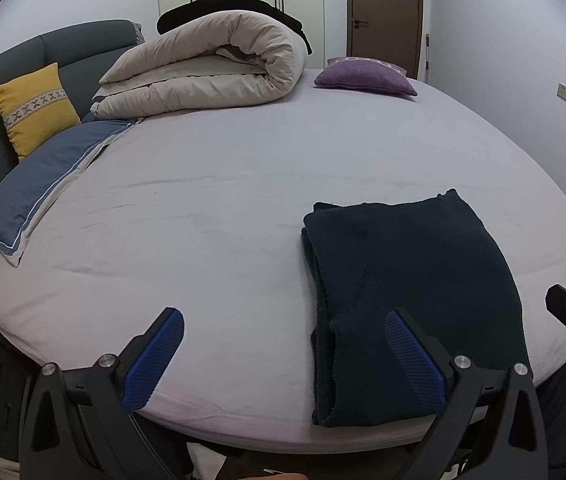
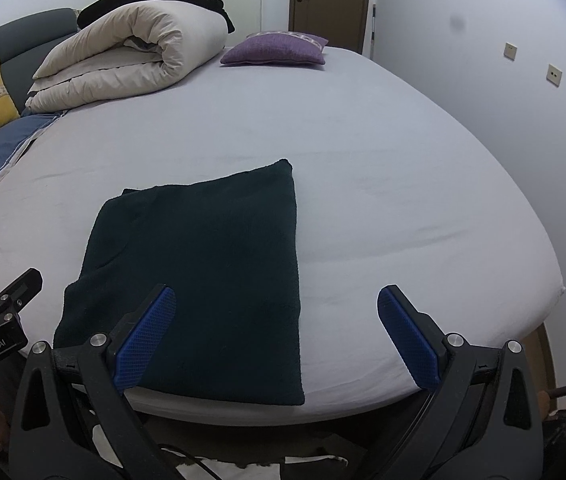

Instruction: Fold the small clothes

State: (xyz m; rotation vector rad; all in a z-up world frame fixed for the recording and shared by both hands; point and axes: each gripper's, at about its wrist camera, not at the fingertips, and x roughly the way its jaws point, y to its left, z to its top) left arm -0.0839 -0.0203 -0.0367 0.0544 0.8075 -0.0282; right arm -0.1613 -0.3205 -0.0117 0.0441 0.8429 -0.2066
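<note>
The dark knit garment (image 2: 203,272) lies folded into a long rectangle at the near edge of the bed (image 2: 403,160), its short end almost flush with that edge, well within reach, which probably suits a further fold across its length. The right gripper (image 2: 277,336) hangs just above the near edge with its jaws spread wide and nothing between them; its left pad overlaps the garment's near part in view. The left gripper (image 1: 285,356) is likewise wide open and empty, set to the garment's left side. Toward the bed's far edge sit a rolled duvet (image 1: 211,64) and a purple cushion (image 1: 363,76), well apart from the work.

The left wrist view shows the stacked layers along the garment's left side; the right wrist view shows only its flat top and straight right side.
</note>
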